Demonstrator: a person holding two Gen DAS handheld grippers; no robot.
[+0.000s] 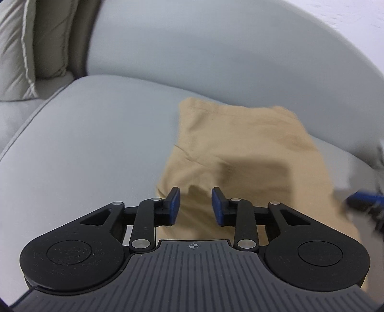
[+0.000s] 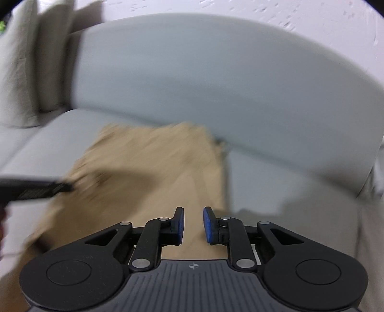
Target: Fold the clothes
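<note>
A tan garment (image 1: 242, 153) lies folded flat on the grey sofa seat (image 1: 84, 148). My left gripper (image 1: 195, 206) is open and empty, hovering over the garment's near left part. My right gripper (image 2: 193, 225) is open and empty, above the garment (image 2: 153, 168) near its right edge. The right gripper shows blurred at the right edge of the left wrist view (image 1: 364, 201). The left gripper shows blurred at the left edge of the right wrist view (image 2: 33, 187).
The sofa backrest (image 1: 204, 48) rises behind the garment. Beige cushions (image 1: 21, 48) stand at the far left. A white wall (image 2: 288, 14) is behind the sofa. The sofa's right end (image 2: 369, 216) drops off at the right.
</note>
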